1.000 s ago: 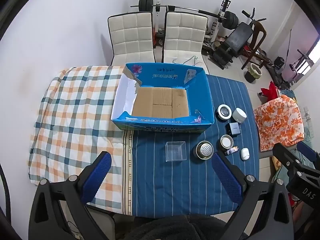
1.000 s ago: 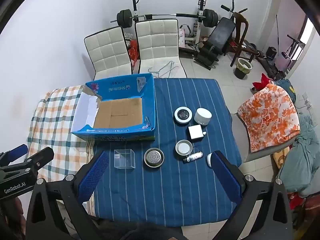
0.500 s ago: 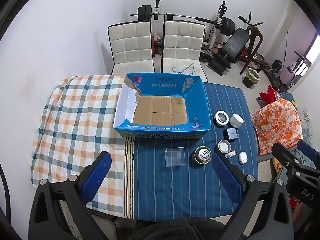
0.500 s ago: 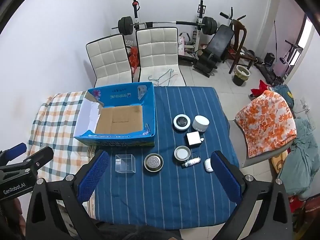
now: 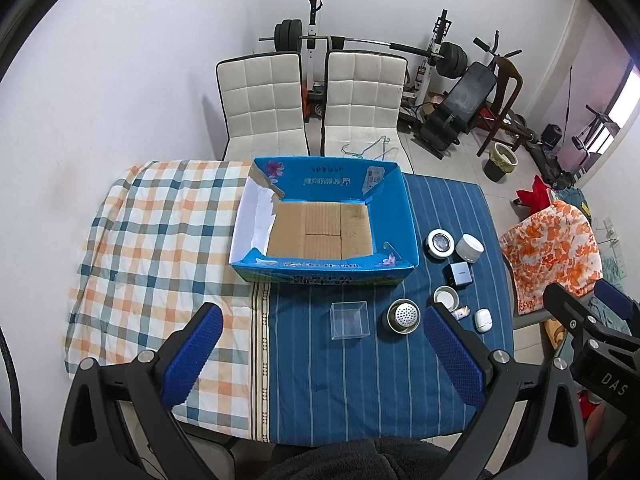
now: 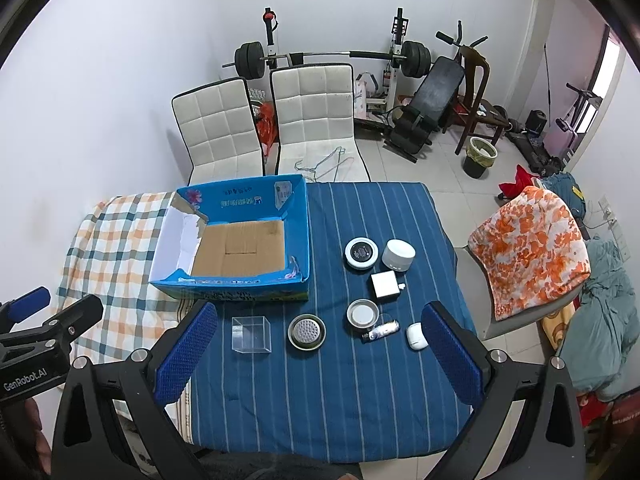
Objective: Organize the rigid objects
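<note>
Both grippers are hovering high above the table, jaws spread wide and holding nothing: the left gripper (image 5: 320,354) over the seam between the checked cloth (image 5: 160,248) and the striped blue cloth (image 5: 340,380), the right gripper (image 6: 318,354) over the blue cloth alone. The open blue box (image 5: 404,224), its cardboard floor bare, is sitting at the far middle of the table. The objects are lying on the blue cloth beside the box: a clear cube (image 6: 251,334) and a perforated metal cup (image 6: 307,331) before it, and to its right a round black-faced disc (image 6: 361,253), a white jar (image 6: 398,255), a white block (image 6: 385,284), a lid (image 6: 362,313), a small tube (image 6: 380,332) and a white case (image 6: 416,336).
</note>
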Motion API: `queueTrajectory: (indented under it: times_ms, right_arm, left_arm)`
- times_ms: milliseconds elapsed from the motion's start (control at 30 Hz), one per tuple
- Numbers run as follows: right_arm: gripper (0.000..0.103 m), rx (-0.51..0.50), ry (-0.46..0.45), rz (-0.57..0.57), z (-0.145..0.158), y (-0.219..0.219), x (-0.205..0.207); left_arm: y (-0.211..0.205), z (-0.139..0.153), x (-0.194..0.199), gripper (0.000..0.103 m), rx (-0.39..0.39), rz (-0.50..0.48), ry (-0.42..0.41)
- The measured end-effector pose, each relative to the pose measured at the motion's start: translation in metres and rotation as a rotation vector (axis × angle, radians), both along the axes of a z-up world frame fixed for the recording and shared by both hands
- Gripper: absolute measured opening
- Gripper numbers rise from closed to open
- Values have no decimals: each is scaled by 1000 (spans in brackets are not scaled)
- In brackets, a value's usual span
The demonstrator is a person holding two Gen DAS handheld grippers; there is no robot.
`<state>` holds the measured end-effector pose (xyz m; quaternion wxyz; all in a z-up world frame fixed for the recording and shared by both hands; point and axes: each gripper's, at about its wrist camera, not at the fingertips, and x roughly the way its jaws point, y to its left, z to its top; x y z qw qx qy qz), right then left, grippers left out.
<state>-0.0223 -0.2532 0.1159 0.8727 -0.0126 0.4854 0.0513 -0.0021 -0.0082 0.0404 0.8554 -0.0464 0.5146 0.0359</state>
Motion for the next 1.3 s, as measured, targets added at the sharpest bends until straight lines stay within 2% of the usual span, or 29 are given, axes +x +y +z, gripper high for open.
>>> queueTrajectory:
  times_ms: [1300]
  right_arm:
    - [103,10,-11,0,-7,0,6]
  left_arm:
    - [2,0,-3,103,-1,2,-13]
